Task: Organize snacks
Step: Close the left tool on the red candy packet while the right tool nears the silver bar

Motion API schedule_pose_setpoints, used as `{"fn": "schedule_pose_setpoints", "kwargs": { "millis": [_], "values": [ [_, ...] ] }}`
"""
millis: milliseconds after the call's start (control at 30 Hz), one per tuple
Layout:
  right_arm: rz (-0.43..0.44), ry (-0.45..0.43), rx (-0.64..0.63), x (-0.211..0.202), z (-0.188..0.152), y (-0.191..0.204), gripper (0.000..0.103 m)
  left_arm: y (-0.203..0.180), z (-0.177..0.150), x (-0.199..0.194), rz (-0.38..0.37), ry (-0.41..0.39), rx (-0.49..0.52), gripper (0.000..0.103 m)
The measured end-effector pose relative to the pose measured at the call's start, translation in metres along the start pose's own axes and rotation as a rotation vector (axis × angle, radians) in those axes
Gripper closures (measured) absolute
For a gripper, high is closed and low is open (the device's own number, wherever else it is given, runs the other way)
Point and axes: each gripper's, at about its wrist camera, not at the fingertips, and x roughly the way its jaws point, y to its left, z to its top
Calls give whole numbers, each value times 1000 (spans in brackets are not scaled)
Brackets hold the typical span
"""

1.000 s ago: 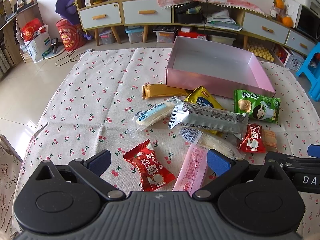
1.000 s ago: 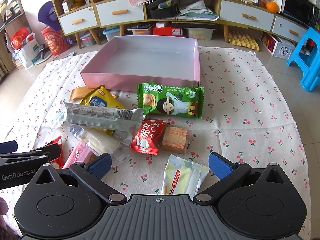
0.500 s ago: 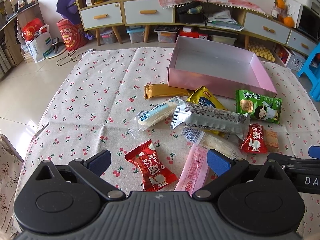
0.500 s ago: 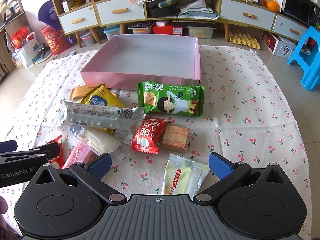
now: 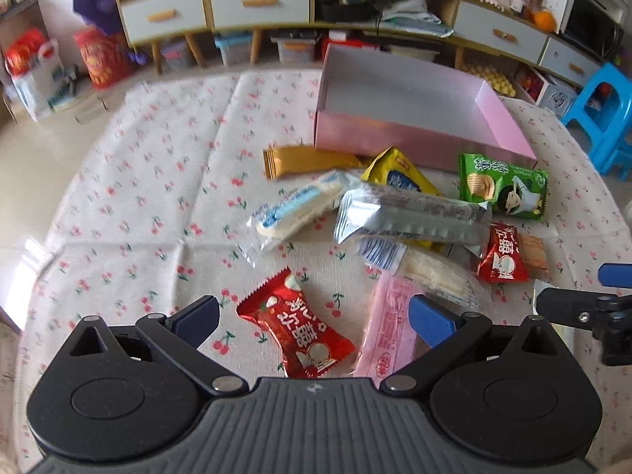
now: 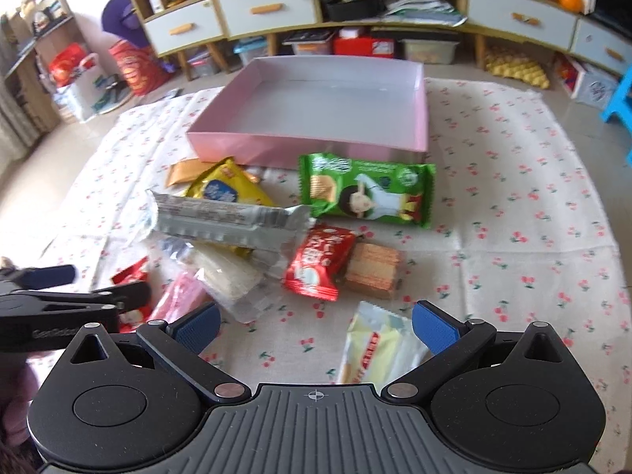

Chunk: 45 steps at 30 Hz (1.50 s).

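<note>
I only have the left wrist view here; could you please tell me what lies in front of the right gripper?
Observer: A pale yellow packet lies on the cloth between the open fingers of the right gripper; your view does not show it.
Operator: Thank you. Is the brown wafer beside the small red packet hidden under anything?
Observer: No. The wafer shows whole from the right wrist, touching the red packet on its left side.
Operator: And is the pink box still empty at its far right corner?
Observer: Yes, the pink box has nothing inside it, right corner included.
</note>
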Motion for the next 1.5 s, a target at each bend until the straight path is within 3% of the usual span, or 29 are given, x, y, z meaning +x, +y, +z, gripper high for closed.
{"fn": "schedule_pose_setpoints", "kwargs": {
  "millis": [167,300,467,567,633,733,900,1000,1200,1500],
  "values": [
    [67,-28,-74,0,13,6,0,14,2,7,-53,3,-40,10],
    [130,0,-49,7,18,6,1,19,5,11,-131,3,-67,20],
    [96,-7,-112,12,23,15,5,22,11,10,-206,-2,-80,27],
    [132,-6,-176,15,25,22,7,28,16,8,-215,15,-47,28],
    [183,0,-194,20,25,25,10,36,17,13,-201,52,-40,29],
    [250,30,-215,32,25,29,19,50,12,21,-164,108,-107,32],
    [302,106,-146,55,34,24,39,60,2,39,-206,201,-266,46],
    [327,136,-82,69,42,18,45,55,1,39,-203,188,-304,50],
    [353,181,6,90,49,10,46,48,1,41,-146,179,-321,59],
    [377,191,-11,89,40,18,46,51,-4,40,-126,169,-315,68]
  ]
}}
